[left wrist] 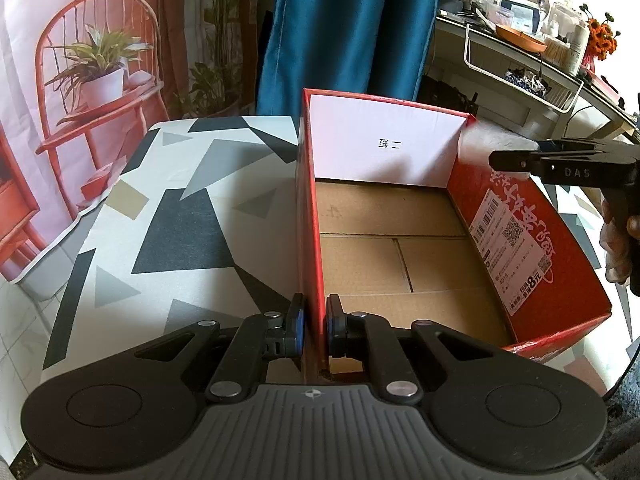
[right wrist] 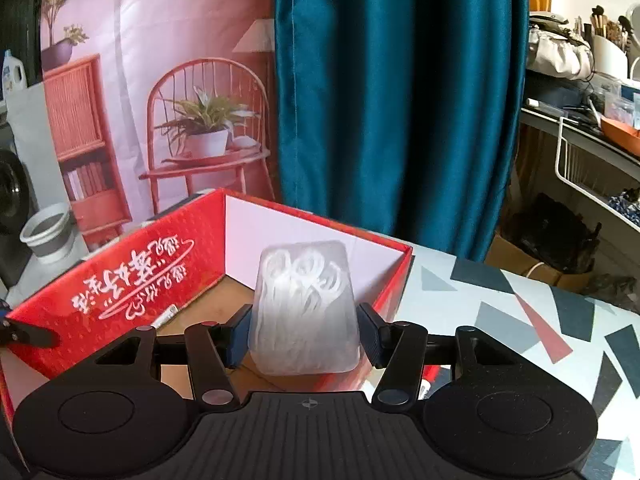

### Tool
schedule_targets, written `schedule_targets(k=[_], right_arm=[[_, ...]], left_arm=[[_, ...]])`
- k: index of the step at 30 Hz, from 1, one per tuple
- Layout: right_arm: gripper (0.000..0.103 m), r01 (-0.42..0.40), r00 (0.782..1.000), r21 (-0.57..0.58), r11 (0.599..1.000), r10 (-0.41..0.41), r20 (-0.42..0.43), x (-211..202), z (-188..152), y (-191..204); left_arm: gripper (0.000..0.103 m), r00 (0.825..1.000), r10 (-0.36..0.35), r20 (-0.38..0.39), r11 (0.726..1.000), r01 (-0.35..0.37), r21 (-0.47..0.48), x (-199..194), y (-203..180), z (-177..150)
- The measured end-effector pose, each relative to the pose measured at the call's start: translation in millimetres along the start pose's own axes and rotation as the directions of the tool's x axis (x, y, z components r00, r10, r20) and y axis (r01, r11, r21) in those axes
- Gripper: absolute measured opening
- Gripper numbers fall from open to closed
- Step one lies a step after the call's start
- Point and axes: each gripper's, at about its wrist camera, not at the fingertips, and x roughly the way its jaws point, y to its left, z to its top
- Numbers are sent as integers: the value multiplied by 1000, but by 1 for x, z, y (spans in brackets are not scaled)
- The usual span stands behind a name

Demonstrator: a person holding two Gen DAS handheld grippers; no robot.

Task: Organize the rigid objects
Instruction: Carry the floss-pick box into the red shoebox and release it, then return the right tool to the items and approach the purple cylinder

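Note:
A red cardboard box (left wrist: 516, 216) with a brown floor and a white inner end wall stands on the patterned table. My left gripper (left wrist: 315, 328) is shut on the box's left wall near its front corner. My right gripper (right wrist: 305, 334) is shut on a frosted clear plastic case (right wrist: 306, 308) with white loops inside, held over the box's near wall (right wrist: 120, 280). In the left wrist view the right gripper (left wrist: 504, 159) reaches in from the right above the box rim; the case does not show there. The box floor shows bare.
The table (left wrist: 180, 216) carries a cloth of grey, black and white shapes left of the box; it also shows right of the box (right wrist: 520, 300). A blue curtain (right wrist: 392, 100) hangs behind. Cluttered shelves (left wrist: 532, 44) stand at the right.

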Motion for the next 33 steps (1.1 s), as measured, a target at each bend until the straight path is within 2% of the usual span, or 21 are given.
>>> schedule_targets(k=[3,5,11,15,23,27,33], right_arm=[[52,-1,1000,29,1000,1,1,-3,-3,-2],[52,15,999,54,998,-17,31,-10,-7,-3],[53,21,997,192,981,-35,69,-42,-31,-25],[53,73,992,221,973,-94,88,-66,-51,-39],[51,230,972,298,927,-231,-32,-71,-113,-71],[48,237,971,356,904,-212,-110,-59,-143,-72],[51,279,957,286,917,-241,-161,-49,-152,-59]], left_arm=[[12,1000,1,0,1000,-1,-7,0,1,0],[12,1000,0,-1,1000,0,-9,0,1,0],[12,1000,5,-2,1000,-5,-8,0,0,0],[12,1000,14,-5,1000,-14,-8,1,-1,-2],[12,1000,12,-7,1000,-13,-15,0,0,0],[12,1000,15,-7,1000,-15,-15,0,0,-1],[12,1000,17,-8,1000,-17,-15,0,0,-1]])
